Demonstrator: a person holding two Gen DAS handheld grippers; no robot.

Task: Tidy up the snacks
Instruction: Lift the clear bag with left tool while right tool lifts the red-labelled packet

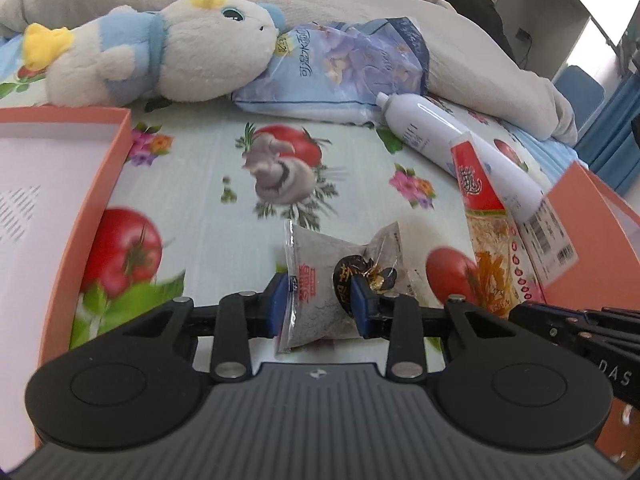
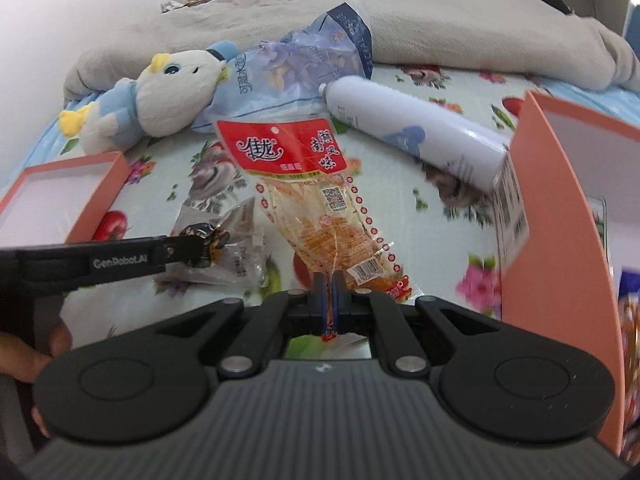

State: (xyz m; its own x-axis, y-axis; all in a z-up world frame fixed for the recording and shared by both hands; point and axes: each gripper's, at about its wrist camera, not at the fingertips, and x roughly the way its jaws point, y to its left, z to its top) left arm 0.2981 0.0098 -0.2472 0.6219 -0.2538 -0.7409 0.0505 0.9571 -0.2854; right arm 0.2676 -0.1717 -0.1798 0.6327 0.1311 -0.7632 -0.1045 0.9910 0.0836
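Observation:
My left gripper is shut on a grey snack packet with a red label. A dark-wrapped sweet is squeezed against the right blue pad. In the right wrist view the same packet hangs at the left gripper's fingers, just above the bedsheet. My right gripper is shut on the bottom edge of a long clear packet with a red top, which stands tilted away from me. That red-topped packet also shows at the right of the left wrist view.
An orange box tray lies at the left and a taller orange box at the right. Behind lie a plush toy, a blue tissue bag, a white bottle and a grey blanket.

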